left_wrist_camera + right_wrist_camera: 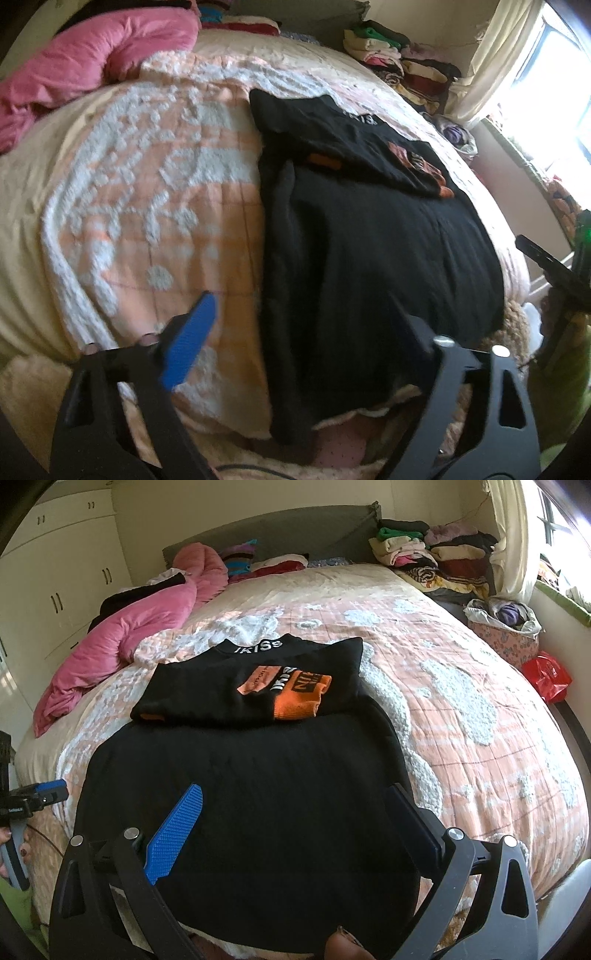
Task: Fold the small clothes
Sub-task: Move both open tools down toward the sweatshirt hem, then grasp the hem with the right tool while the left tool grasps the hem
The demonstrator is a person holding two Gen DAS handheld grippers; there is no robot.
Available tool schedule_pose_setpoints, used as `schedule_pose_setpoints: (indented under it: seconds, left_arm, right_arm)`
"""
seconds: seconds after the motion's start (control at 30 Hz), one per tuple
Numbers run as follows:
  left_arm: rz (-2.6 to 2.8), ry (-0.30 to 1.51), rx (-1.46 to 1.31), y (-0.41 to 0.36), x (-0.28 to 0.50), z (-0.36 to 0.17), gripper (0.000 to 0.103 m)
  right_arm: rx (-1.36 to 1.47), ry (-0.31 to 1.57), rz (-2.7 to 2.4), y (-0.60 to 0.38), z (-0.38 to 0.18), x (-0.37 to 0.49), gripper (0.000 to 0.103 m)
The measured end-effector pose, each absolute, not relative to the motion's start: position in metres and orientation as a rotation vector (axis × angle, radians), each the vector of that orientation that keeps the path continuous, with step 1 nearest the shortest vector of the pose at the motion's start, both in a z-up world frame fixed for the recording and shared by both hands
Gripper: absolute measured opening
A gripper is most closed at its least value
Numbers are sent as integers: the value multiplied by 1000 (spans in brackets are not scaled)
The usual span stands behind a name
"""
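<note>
A black garment [251, 775] lies spread flat on the bed [461, 709], its near hem at the edge. The right gripper [295, 816] hangs over it, fingers wide apart. The left gripper [306, 332] is spread too, straddling its left edge, holding nothing.

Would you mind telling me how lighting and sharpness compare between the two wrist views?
Left wrist view: the window is blown out to white, the bedspread looks soft and smeared, and the black garment shows little detail. Right wrist view: sharper and evenly lit, with readable collar lettering; both bend at the edges.
</note>
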State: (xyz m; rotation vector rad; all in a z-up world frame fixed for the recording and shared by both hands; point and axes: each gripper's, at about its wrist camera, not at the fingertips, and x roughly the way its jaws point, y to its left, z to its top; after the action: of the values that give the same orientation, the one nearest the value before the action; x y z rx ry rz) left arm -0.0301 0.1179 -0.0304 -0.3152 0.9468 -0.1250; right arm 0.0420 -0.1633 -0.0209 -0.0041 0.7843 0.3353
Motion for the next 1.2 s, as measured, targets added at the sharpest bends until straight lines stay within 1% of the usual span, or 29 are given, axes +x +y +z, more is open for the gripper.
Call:
schedule_pose_setpoints:
  seconds: [0.03, 0.13, 0.37, 0.6, 1.1, 1.13, 1.17, 1.2]
  left_arm:
    - [-134, 957, -325, 118, -31, -33, 64]
    - [-151, 989, -335, 114, -37, -41, 54]
    - [-167, 1059, -340, 103, -51, -62, 54]
    - [-177, 1081, -343, 98, -55, -68, 54]
    - [-190, 1122, -342, 90, -55, -80, 54]
    - [-189, 1123, -345, 90, -54, -81, 54]
    - [-189, 1124, -349, 91, -54, -82, 54]
    - [-189, 1125, -353, 91, -54, -82, 54]
  right_arm:
    - [-4, 786, 335, -164, -22, 41, 99]
    - [-3, 791, 335, -166, -23, 39, 99]
    - [-1, 823, 335, -174, -33, 32, 99]
    - [-18, 887, 357, -183, -50, 18, 99]
    - [-35, 1080, 315, -220, -99, 2, 97]
    - [-35, 1094, 312, -221, -103, 3, 89]
    - [-29, 1112, 315, -223, -107, 5, 77]
    - [-19, 1134, 314, -225, -113, 7, 76]
